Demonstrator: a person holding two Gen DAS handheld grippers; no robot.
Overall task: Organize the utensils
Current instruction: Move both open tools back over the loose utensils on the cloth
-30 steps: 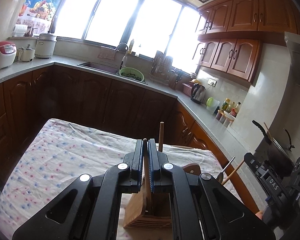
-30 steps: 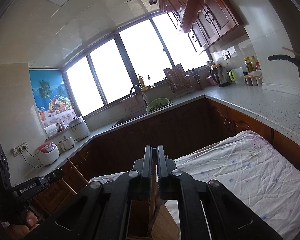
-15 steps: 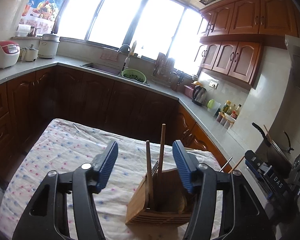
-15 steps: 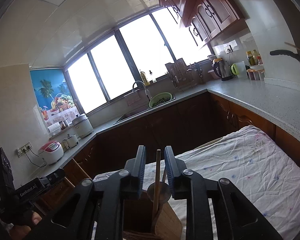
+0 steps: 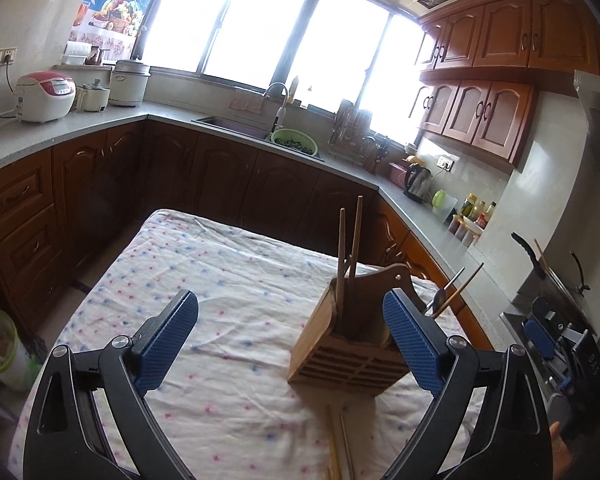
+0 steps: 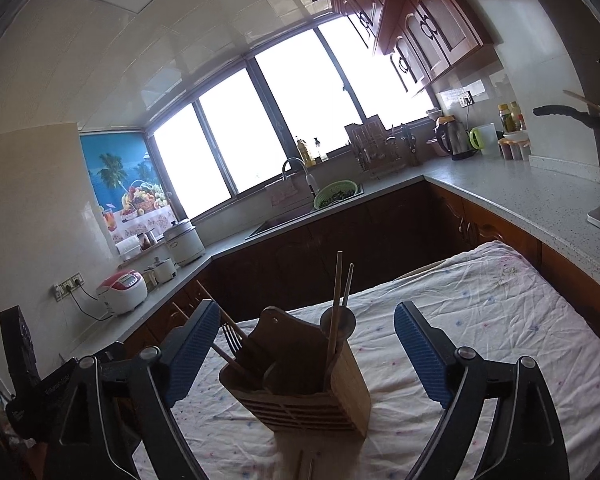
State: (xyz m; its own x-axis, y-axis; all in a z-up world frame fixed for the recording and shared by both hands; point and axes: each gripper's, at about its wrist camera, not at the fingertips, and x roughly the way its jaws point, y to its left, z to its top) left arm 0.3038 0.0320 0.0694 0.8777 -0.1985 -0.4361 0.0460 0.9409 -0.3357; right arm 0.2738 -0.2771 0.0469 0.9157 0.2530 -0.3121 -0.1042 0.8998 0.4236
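Between opening right tool [image 6: 302, 344], utensil holder [image 6: 300, 392], untouched

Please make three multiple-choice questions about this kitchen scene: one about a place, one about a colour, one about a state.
1. Where does the wooden utensil holder stand?
A. on the cloth-covered table
B. in the sink
C. on the counter

2. What colour are the gripper pads?
A. red
B. blue
C. yellow

3. How do the chopsticks in the holder stand?
A. lying flat
B. snapped in half
C. upright, poking out of the top

Answers: 1 A, the holder's base rests on the dotted cloth. 2 B, both views show blue ribbed pads. 3 C, the two sticks rise above the holder's rim.
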